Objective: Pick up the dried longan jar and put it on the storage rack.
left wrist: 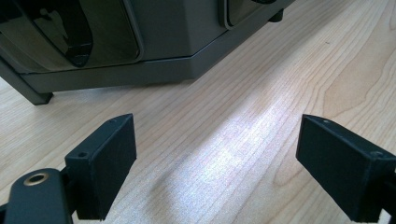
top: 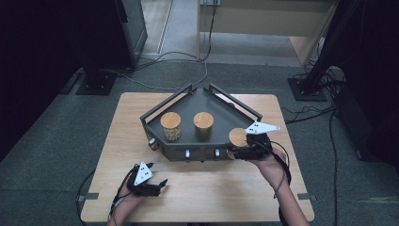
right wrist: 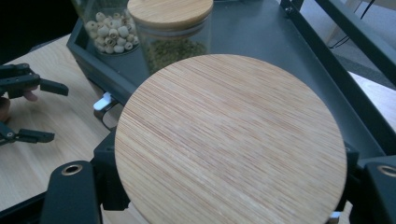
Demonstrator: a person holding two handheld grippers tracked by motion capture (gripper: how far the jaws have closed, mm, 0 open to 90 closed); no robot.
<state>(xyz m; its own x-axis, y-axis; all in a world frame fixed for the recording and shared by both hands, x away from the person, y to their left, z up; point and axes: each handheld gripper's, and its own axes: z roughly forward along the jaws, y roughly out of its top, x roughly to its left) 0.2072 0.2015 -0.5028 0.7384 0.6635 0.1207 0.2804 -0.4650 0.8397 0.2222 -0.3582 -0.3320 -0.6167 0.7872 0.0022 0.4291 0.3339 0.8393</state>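
Three glass jars with round bamboo lids stand at a dark metal corner tray [top: 221,101] on a light wooden table [top: 207,188], seen from the high view. Two of them sit inside the tray: the left jar [top: 170,126] holds pale round seeds, and the middle jar [top: 203,125] holds a darker greenish filling (its contents are too small to name). The third jar [top: 237,137] is at the tray's front right corner, clamped between the jaws of the right gripper [top: 244,150], whose own view looks down on that jar's bamboo lid [right wrist: 231,140] with a black jaw pressed against each side. The left gripper [top: 157,186] rests low over bare table in front of the tray, well apart from all three jars, its two jaws spread wide with nothing between them. Two grippers, one in each of the person's hands, are at work.
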